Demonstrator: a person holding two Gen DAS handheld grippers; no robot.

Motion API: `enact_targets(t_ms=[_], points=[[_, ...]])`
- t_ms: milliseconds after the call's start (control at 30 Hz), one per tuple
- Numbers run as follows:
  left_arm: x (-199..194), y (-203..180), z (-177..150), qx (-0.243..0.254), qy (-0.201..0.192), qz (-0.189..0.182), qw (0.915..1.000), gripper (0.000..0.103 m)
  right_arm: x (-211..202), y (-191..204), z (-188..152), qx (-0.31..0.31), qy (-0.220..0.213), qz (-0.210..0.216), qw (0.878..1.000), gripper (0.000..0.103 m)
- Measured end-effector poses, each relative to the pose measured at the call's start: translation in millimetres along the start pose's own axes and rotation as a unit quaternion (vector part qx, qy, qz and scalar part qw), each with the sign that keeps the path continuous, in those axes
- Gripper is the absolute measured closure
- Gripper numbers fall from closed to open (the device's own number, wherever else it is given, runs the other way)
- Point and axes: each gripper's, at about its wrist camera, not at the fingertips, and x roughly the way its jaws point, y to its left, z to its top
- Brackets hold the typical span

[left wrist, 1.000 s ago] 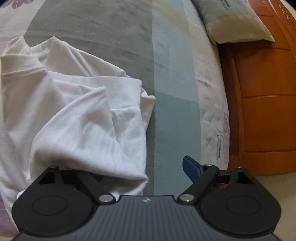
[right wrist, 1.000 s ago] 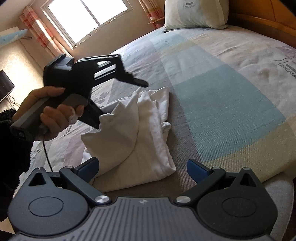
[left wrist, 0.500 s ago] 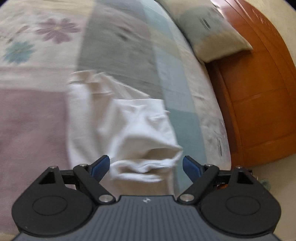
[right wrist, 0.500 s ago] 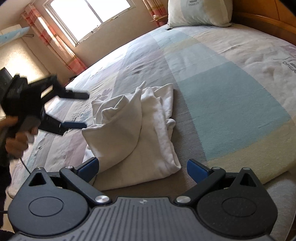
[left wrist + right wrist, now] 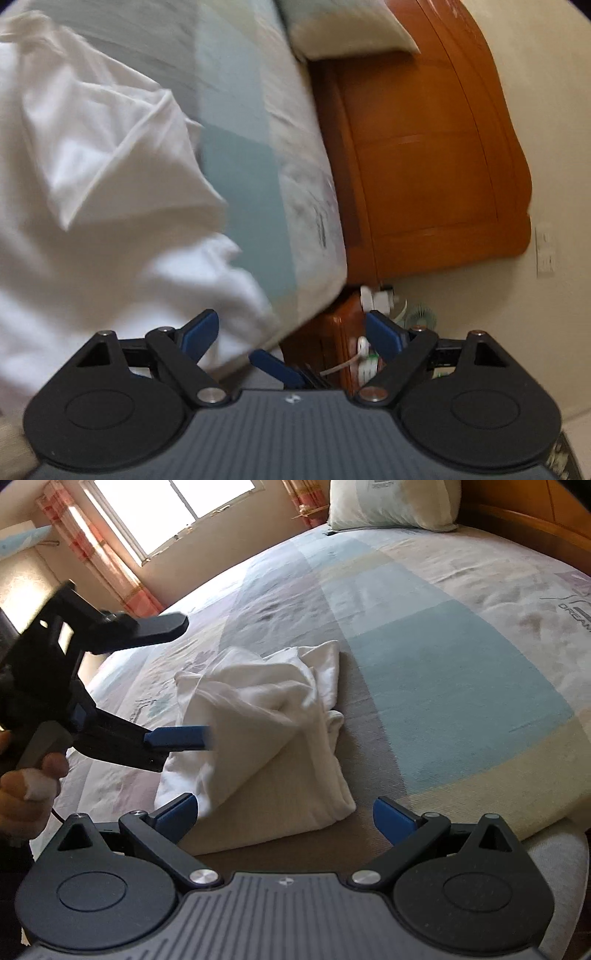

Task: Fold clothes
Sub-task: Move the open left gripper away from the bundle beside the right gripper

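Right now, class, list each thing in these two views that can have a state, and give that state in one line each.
White shirt: bunched in loose folds on the bed, not neatly folded.
Left gripper: open, empty, held above the bed beside the shirt.
Right gripper: open, empty, shirt's near edge between its fingers.
Pillow: lying at the head of the bed.
Curtains: drawn aside.

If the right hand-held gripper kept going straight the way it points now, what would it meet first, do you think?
Most likely the crumpled white garment on the bed. It lies just ahead of the open right hand-held gripper, its near edge between the fingertips. How high the fingers ride above the cloth is unclear.
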Motion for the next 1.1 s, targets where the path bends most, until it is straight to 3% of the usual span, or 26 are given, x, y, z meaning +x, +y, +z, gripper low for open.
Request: enact_targets(t_ms=[200,333,500,633,767,967,1100], points=[[-14,-5,-7,0.041,-0.017,0.032,0.9985,0.017,-7,-1,2,-0.006,-0.014,0.005,1.0,0.0],[-39,19,-17,0.02,-0.054,0.072,0.9957,0.017,-8,3,4,-0.017,-0.03,0.032,0.999,0.0],[-50,46,-17,-0.031,-0.075,0.057,0.9951,0.017,2,23,10,-0.054,-0.026,0.083,0.995,0.0],[-44,58,4,-0.062,-0.082,0.025,0.9944,0.016,7,37,14,-0.073,-0.031,0.086,0.993,0.0],[-16,57,35,-0.066,-0.074,0.036,0.9944,0.016,8,38,16,-0.073,-0.03,0.086,0.993,0.0],[18,26,90,-0.036,-0.099,0.013,0.9943,0.016,12,25,14,-0.056,-0.02,0.066,0.996,0.0],[31,11,113,-0.025,-0.12,0.023,0.9922,0.016,13,19,14,-0.049,-0.02,0.057,0.997,0.0]])
